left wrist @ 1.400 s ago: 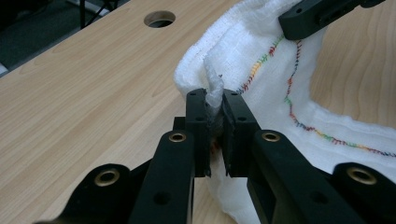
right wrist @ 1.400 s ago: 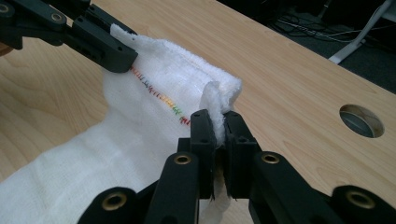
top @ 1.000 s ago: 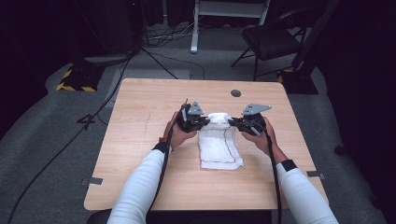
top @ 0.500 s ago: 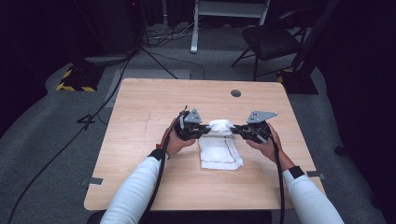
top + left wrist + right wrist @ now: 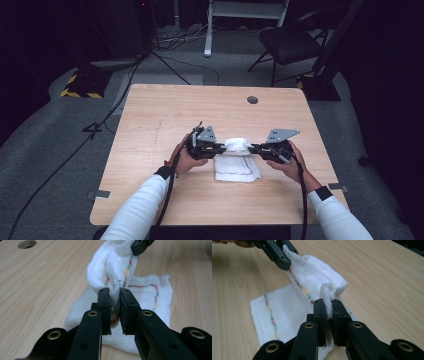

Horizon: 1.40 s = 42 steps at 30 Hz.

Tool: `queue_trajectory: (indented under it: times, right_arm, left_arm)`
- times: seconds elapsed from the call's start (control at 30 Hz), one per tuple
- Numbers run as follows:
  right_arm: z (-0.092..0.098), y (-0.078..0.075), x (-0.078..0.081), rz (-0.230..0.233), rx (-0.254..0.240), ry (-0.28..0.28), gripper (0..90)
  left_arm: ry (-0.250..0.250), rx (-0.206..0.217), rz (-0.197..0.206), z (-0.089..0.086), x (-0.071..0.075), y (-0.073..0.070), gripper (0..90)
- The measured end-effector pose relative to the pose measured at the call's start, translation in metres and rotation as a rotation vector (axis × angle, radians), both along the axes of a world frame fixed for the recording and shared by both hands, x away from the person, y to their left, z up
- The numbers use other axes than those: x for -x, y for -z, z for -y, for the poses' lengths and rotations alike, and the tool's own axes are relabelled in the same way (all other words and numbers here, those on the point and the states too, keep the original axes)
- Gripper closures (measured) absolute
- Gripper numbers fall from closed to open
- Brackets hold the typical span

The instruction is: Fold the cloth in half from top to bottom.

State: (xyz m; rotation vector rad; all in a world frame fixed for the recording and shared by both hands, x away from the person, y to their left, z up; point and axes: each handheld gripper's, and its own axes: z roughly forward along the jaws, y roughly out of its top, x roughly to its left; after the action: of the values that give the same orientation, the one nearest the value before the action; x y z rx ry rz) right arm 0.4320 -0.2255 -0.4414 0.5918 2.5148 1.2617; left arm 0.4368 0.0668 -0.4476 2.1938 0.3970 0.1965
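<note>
Both forearms in white sleeves enter from the lower edge of the high view and angle inward toward the frame's centre. The left tool (image 5: 220, 148) and right tool (image 5: 252, 148) face each other, each clamped on an end of the white woven cloth with multicoloured stitching (image 5: 236, 159), whose far edge is lifted while the rest lies on the light wooden worktop (image 5: 165, 115).

There are no words, numbers, labels or brand names to read in any of the views.
</note>
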Motion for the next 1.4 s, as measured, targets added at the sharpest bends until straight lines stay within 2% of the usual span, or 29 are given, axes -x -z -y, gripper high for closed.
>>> queue_trajectory:
  times: [0.4,0.63,0.87,1.13,1.3,1.4]
  right_arm:
    - [0.007,0.011,0.012,-0.033,0.021,-0.029,82.4]
    - [0.009,0.015,0.02,-0.046,0.026,-0.056,82.4]
    - [0.009,0.017,0.025,-0.046,0.033,-0.068,83.2]
    - [0.007,0.019,0.028,-0.043,0.046,-0.084,83.5]
    - [0.007,0.021,0.031,-0.039,0.067,-0.094,83.8]
    - [0.008,0.021,0.033,-0.041,0.073,-0.1,84.3]
  left_arm:
    - [0.037,-0.063,-0.004,0.004,0.014,0.009,79.7]
    - [0.05,-0.093,0.021,0.004,0.025,0.009,80.6]
    - [0.048,-0.08,0.019,-0.001,0.031,0.01,79.8]
    - [0.057,-0.095,0.009,-0.004,0.035,0.014,82.5]
    - [0.037,-0.094,0.012,-0.006,0.038,0.017,82.8]
    - [0.045,-0.102,0.008,-0.005,0.041,0.019,82.8]
